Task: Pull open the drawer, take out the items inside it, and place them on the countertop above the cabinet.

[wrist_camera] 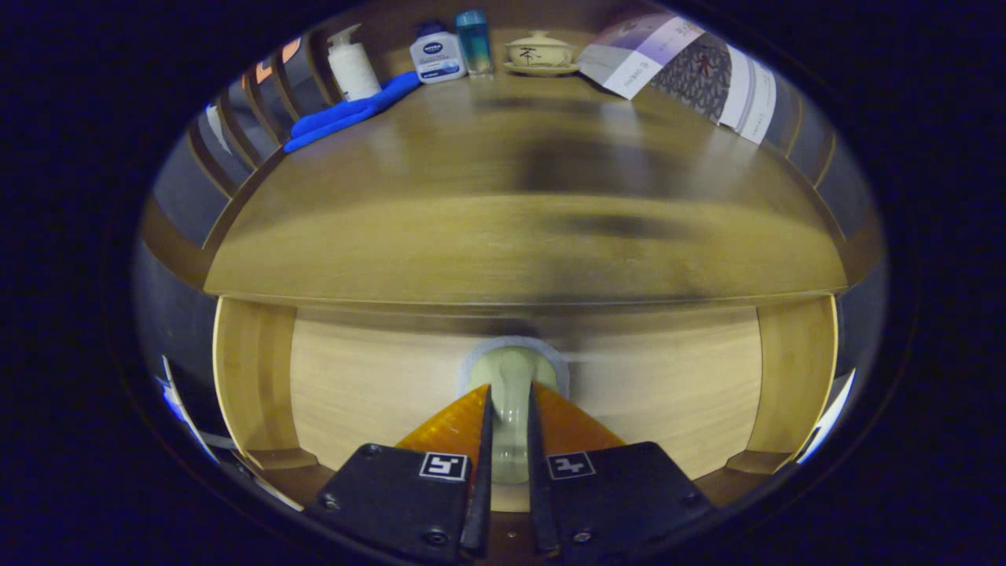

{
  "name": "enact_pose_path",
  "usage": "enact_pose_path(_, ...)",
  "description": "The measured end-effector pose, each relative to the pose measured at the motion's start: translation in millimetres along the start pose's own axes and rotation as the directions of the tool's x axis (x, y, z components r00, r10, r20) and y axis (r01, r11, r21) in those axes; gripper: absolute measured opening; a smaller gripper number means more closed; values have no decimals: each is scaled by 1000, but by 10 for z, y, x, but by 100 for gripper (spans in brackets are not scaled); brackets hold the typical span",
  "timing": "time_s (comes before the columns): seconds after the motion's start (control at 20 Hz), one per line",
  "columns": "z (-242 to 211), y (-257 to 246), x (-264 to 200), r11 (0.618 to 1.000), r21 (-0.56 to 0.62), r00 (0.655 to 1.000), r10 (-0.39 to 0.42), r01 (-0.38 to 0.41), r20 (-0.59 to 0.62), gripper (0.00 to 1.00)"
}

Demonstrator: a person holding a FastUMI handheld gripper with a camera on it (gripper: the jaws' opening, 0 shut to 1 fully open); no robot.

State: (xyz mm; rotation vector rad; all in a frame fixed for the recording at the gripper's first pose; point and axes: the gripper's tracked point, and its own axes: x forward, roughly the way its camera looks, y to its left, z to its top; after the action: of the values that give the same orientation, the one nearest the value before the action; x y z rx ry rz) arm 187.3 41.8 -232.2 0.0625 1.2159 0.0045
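Between the two fingers of the hand-held gripper point(509, 409) sits the drawer handle point(512, 377), a pale rounded knob on a light grey backing plate. The fingers are drawn close together with only a narrow gap, and the knob's stem fills this gap, so both fingers appear to pinch the handle from either side. The handle is fixed to the middle of the drawer front point(377, 393), a light wooden panel that stands just ahead of the fingers. This drawer belongs to a wooden cabinet point(244, 377), whose lighter side posts frame the panel on both sides. I cannot tell whether the drawer is pulled out at all, and its inside is hidden, so its contents cannot be told.

Above the drawer lies the cabinet's top surface point(471, 236), brown wood, blurred in the near part. At its far edge, well apart from the gripper, several things stand in a row: a white pump bottle point(353, 69), a white lotion bottle with a dark cap point(437, 53), and a small teal bottle point(473, 43). A blue cloth point(350, 112) lies beside them. Next comes a cream lidded teacup on a saucer point(538, 53), with the lid on. Beyond it, folded printed paper point(684, 67) leans against the back.
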Motion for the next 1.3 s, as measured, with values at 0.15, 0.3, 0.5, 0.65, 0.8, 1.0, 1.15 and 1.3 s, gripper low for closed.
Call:
enact_pose_path(0.15, -33, -6, -137, 1000, -20, 1000, 6, -6, 9, 23)
enact_pose_path(0.3, -74, 12, -349, 999, -20, 999, 29, -28, 26, 23)
enact_pose_path(0.5, -55, -9, -713, 998, -46, 996, 37, -34, 75, 22)
enact_pose_path(0.65, 0, -26, -1004, 997, -59, 992, 48, -42, 114, 23)
enact_pose_path(0.8, 136, -39, -1254, 997, -58, 986, 52, -44, 159, 23)
enact_pose_path(1.0, 454, -88, -1468, 999, -26, 977, 44, -40, 210, 23)
enact_pose_path(1.15, 749, -114, -1482, 1000, -5, 975, 28, -28, 221, 22)
enact_pose_path(1.3, 1068, -74, -1446, 999, 8, 973, 28, -31, 228, 22)
